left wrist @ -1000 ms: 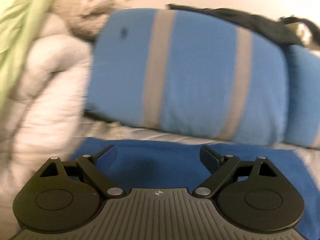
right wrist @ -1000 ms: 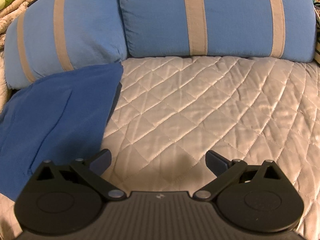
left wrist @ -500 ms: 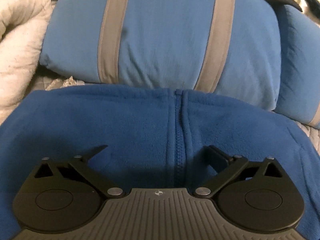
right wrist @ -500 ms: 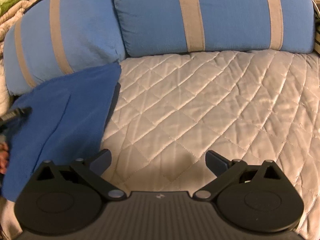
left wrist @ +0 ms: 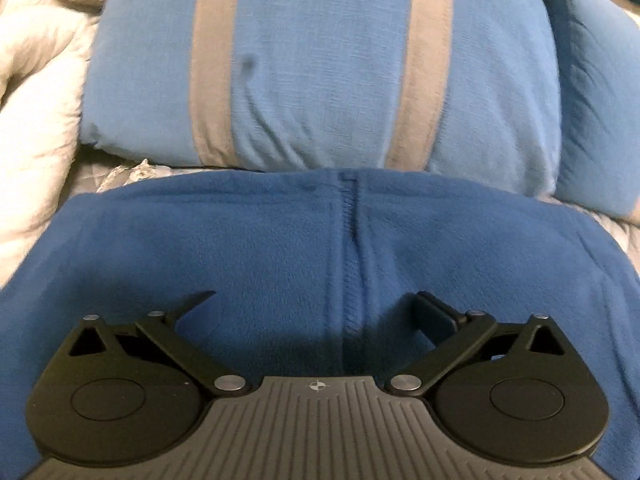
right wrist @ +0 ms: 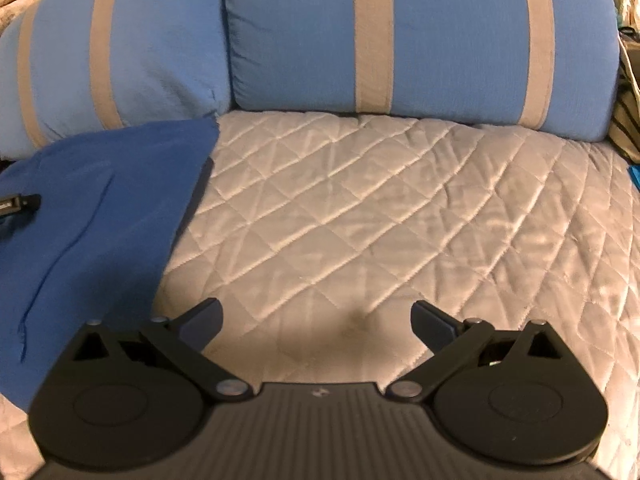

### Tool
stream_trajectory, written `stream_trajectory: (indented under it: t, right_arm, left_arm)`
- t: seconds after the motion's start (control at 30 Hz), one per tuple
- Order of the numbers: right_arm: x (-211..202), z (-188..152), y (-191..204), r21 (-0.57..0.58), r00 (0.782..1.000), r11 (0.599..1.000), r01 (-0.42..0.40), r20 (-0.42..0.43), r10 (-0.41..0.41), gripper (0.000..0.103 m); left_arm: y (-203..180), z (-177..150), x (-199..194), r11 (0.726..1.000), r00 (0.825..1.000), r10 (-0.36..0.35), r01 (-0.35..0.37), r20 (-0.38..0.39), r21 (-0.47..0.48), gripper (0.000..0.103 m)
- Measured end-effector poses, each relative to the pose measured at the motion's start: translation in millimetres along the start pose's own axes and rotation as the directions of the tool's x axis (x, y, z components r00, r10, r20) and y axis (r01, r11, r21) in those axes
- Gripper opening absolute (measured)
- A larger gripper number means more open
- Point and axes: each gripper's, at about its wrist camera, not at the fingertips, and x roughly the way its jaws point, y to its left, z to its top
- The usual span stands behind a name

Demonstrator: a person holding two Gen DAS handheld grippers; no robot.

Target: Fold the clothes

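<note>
Surface: quilted grey-white bedspread [right wrist: 380,208] with diamond stitching, spread across right wrist view.
Far edge: two light-blue pillows with tan stripes, left pillow [right wrist: 120,60] touching right pillow [right wrist: 420,40]; left pillow also fills far half of left wrist view [left wrist: 320,64].
Far left, left wrist view: pale fluffy blanket [left wrist: 36,92], bunched beside pillow.
Task item: blue fleece garment [left wrist: 280,248], lying flat on bedspread at near-left of bed, far edge touching left pillow; vertical zip seam [left wrist: 352,264] running down its middle. Same garment at left of right wrist view [right wrist: 92,216], right edge ending on bare quilt.
Left gripper [left wrist: 314,308]: fully spread, nothing clasped; both fingers poised over fleece, zip seam between them; contact with cloth cannot be told.
Right gripper [right wrist: 316,316]: spread wide, nothing clasped; over bare quilt, just right of garment edge, dark shadow on quilt between fingers.
Left margin, right wrist view: dark fingertip of left gripper over fleece.
Far right edge: striped fabric [right wrist: 624,120], partly cut off.
</note>
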Motion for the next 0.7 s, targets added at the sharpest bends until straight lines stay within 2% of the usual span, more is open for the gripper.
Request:
stream_trajectory:
  t: [0.07,0.13,0.2,0.3,0.5,0.6,0.7]
  right_arm:
    - [0.6,-0.1,-2.6,0.018,1.0,1.0,0.001,-0.008,-0.001,0.103]
    - [0.1,-0.4,-4.1,0.021,1.0,0.999,0.026,-0.005,-0.026,0.103]
    - [-0.6,-1.1,-5.0,0.011,0.998,0.998,0.061,0.0,-0.061,0.103]
    - [-0.8,-1.6,-7.2,0.01,0.996,0.996,0.085,0.001,-0.085,0.103]
    - [-2.6,-1.9,-9.3,0.003,0.993,0.993,0.116,0.015,-0.116,0.103]
    - [-1.1,-1.7,-11.2,-0.006,0.99,0.99,0.141,0.014,-0.14,0.103]
    - [1.1,-1.2,-12.3,-0.012,0.985,0.985,0.171,0.012,-0.171,0.103]
  left_arm:
    - [-7.4,5.1,-9.3,1.0,1.0,-0.009,0.009,-0.002,0.029,0.103]
    - [-23.1,6.7,-22.7,0.999,1.0,0.001,-0.002,0.028,0.048,0.103]
    - [-42.6,8.1,-34.9,0.997,0.998,-0.033,0.029,0.057,0.068,0.103]
    - [-73.2,9.7,-42.1,0.993,0.991,-0.115,0.112,0.061,0.048,0.103]
    - [-130.4,1.5,-13.8,0.984,0.985,-0.173,0.174,-0.01,0.034,0.103]
    - [-144.8,-10.9,11.2,0.987,0.991,-0.13,0.134,-0.041,0.084,0.103]
    - [-140.3,-14.1,15.4,0.985,0.988,-0.156,0.156,-0.01,0.071,0.103]
